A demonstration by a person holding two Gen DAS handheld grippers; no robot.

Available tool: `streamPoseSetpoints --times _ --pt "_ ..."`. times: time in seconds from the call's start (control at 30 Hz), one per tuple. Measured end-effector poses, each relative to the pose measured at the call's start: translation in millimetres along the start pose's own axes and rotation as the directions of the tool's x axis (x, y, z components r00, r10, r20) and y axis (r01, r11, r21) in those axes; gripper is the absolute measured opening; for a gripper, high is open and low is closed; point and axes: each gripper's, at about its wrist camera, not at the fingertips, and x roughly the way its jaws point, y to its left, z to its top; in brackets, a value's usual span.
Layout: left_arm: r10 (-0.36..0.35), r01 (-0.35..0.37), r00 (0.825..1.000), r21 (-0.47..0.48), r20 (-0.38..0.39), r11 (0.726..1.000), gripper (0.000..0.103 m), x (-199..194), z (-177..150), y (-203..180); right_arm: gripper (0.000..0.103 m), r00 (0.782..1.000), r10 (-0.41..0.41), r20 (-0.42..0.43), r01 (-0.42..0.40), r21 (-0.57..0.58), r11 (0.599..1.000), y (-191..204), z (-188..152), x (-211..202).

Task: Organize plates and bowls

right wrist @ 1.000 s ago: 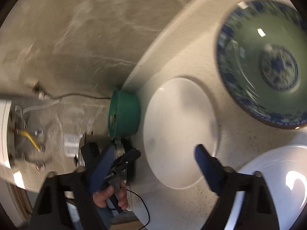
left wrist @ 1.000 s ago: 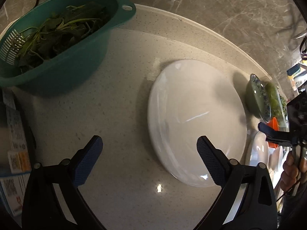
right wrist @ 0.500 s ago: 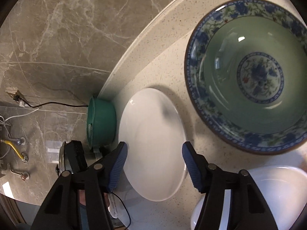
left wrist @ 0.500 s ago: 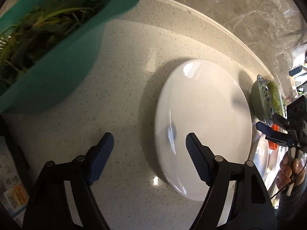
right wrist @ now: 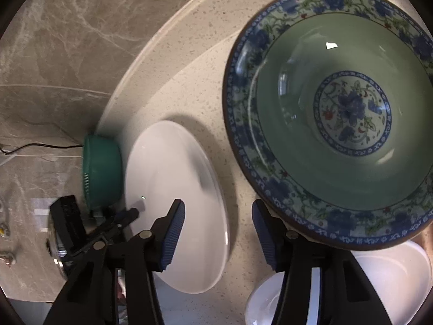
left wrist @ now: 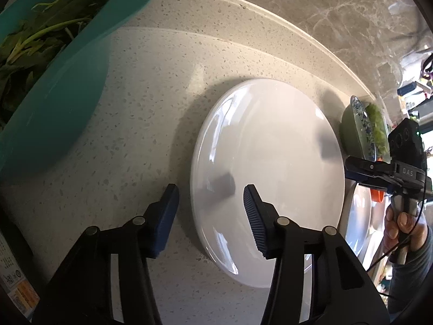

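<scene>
Reading labels first: the only clear text is "DAS" on the body of your right gripper (left wrist: 351,169), seen from the left wrist view. A printed box (left wrist: 16,284) at the worktop's near-left edge carries small print and an orange patch, too small to read.

Counts: one white plate (left wrist: 270,162), one green bowl (right wrist: 338,113) with a blue floral rim, one white bowl (right wrist: 392,279), one teal colander (left wrist: 59,86) full of leafy greens (left wrist: 24,54). Two grippers, one visible hand (left wrist: 400,224) on the right gripper's handle.

Layout on the worktop (left wrist: 140,113): the plate lies flat mid-worktop. The colander sits toward the left end by the back edge. The green bowl sits to the plate's right near the back edge, apart from the plate. The white bowl is at the front edge, its rim tucked under the green bowl's near rim in the right wrist view.

Your left gripper (left wrist: 208,205) straddles the plate's left rim: one finger outside over bare worktop, one over the plate. Jaws have just been closing, pads not yet pressing, nothing gripped.

Your right gripper (right wrist: 219,227) straddles the plate's right rim the same way: one finger over the plate, the other just beside the green bowl. Jaws have just been closing, still released, nothing clamped.
</scene>
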Motion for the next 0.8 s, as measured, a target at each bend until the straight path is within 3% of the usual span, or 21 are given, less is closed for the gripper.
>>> streamPoseSetpoints --times 0.07,0.23,0.37,0.57,0.8 --pt "0.006 -0.006 1.0 0.023 -0.01 1.0 0.028 2.2 -0.9 -5.3 0.056 1.0 -0.022 -0.012 0.022 -0.021 1.0 5.5 -0.6 2.4" --pt "0.013 -0.012 1.0 0.052 -0.01 0.999 0.023 6.8 -0.5 -13.9 0.039 0.997 -0.074 -0.039 0.072 -0.061 0.996 13.0 0.0 11.8" --pt "0.009 -0.008 1.0 0.067 -0.005 0.998 0.023 5.7 -3.0 -11.1 0.018 0.995 -0.094 -0.036 0.093 -0.036 0.995 1.2 -0.1 9.1" --pt "0.029 -0.029 1.0 0.086 0.0 0.996 0.023 6.4 -0.7 -13.6 0.019 0.992 -0.118 -0.031 0.116 -0.068 0.991 -0.6 -1.3 6.7" --pt "0.061 -0.063 0.998 0.088 0.024 0.994 0.024 0.6 -6.7 -16.5 0.019 0.992 -0.124 -0.023 0.122 -0.073 0.99 23.9 -7.1 19.5"
